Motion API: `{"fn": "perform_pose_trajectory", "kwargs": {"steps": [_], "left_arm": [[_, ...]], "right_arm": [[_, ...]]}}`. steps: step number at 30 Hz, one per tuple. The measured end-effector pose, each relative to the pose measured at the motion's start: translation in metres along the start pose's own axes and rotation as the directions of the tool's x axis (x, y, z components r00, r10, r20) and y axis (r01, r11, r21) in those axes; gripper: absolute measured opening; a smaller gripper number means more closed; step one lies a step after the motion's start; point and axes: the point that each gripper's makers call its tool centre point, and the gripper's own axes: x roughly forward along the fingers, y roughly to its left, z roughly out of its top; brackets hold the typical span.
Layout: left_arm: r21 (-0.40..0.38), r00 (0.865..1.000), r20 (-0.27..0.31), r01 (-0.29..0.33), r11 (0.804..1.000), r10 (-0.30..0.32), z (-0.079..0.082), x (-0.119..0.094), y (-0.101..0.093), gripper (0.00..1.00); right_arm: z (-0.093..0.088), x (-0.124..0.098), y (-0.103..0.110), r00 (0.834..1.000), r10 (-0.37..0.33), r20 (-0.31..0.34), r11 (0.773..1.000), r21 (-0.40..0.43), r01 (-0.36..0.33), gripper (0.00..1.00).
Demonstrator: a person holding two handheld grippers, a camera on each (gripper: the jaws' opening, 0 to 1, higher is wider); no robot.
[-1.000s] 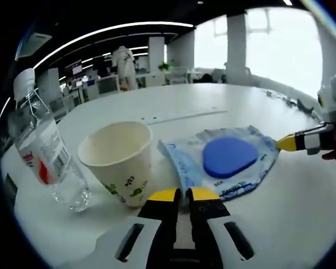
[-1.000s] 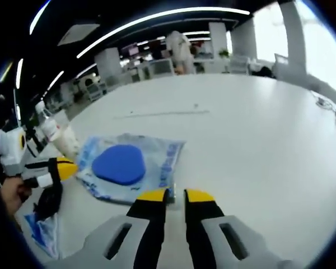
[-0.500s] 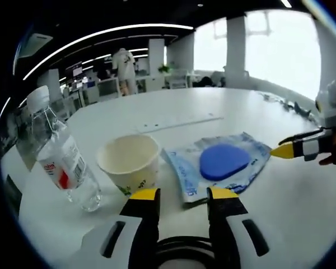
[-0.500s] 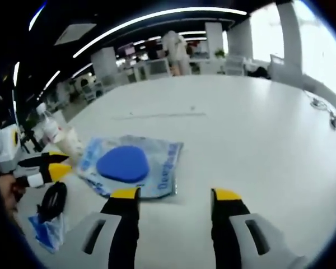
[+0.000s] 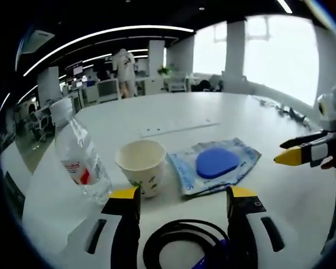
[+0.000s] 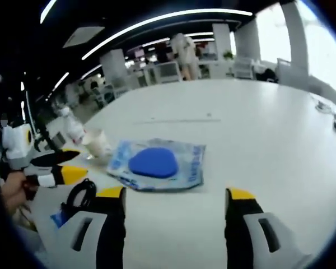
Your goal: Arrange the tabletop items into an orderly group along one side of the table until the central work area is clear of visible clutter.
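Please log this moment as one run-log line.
left gripper open | right gripper open | cup beside bottle | cable near left gripper

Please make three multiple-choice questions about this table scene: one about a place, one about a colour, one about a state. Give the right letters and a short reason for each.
1. Where does the cup stand?
A. between the bottle and the packet
B. on the packet
C. inside the cable loop

2. What colour is the pad in the packet?
A. red
B. blue
C. green

3. How is the left gripper?
A. shut on the cup
B. shut on the cable
C. open

Answers: 1 A, the bottle is to its left and the packet to its right in the left gripper view. 2 B, it shows blue in both views. 3 C, its fingers stand wide apart.
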Motion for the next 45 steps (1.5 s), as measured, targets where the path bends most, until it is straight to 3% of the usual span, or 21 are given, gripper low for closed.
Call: {"fn": "perform_pose_trajectory", "kwargs": {"steps": [7, 11, 15, 19, 22, 26, 30, 37, 45], "left_arm": [[0.005, 1.0, 0.012, -0.026, 1.0, 0.026, 0.002, -0.018, 0.013, 0.75], [0.025, 0.999, 0.032, -0.027, 0.999, 0.026, 0.005, -0.033, 0.021, 0.83], [0.008, 0.999, 0.043, 0.003, 1.0, -0.003, 0.005, -0.045, 0.023, 0.9], [0.074, 0.999, 0.028, 0.022, 0.997, -0.024, -0.002, -0.054, 0.026, 1.0], [0.087, 0.999, 0.005, 0.048, 0.995, -0.048, -0.008, -0.06, 0.028, 0.99], [0.101, 0.998, 0.006, 0.06, 0.993, -0.06, -0.012, -0.072, 0.033, 0.99], [0.06, 0.996, 0.06, 0.067, 0.996, -0.071, -0.007, -0.084, 0.035, 0.99], [0.036, 0.996, 0.051, 0.068, 0.997, -0.07, -0.014, -0.1, 0.044, 0.99], [0.044, 0.993, 0.061, 0.095, 0.995, -0.098, -0.024, -0.113, 0.044, 0.99]], "right_arm": [[-0.004, -0.011, 0.022, 0.999, 0.03, -0.021, 0.997, -0.067, -0.031, 0.76], [-0.005, -0.012, 0.04, 0.994, 0.108, -0.033, 0.993, -0.047, -0.109, 0.84], [-0.006, -0.014, 0.055, 0.985, 0.167, -0.039, 0.984, -0.054, -0.169, 0.91], [-0.008, -0.013, 0.064, 0.98, 0.192, -0.058, 0.978, -0.07, -0.196, 0.96], [-0.012, -0.015, 0.077, 0.971, 0.227, -0.071, 0.967, -0.097, -0.234, 0.99], [-0.017, -0.015, 0.093, 0.962, 0.26, -0.082, 0.956, -0.119, -0.268, 0.99], [-0.021, -0.015, 0.11, 0.955, 0.283, -0.083, 0.948, -0.124, -0.292, 0.97], [-0.029, -0.007, 0.146, 0.936, 0.344, -0.078, 0.927, -0.128, -0.351, 0.88], [-0.036, 0.008, 0.165, 0.923, 0.37, -0.101, 0.915, -0.133, -0.381, 0.82]]}}
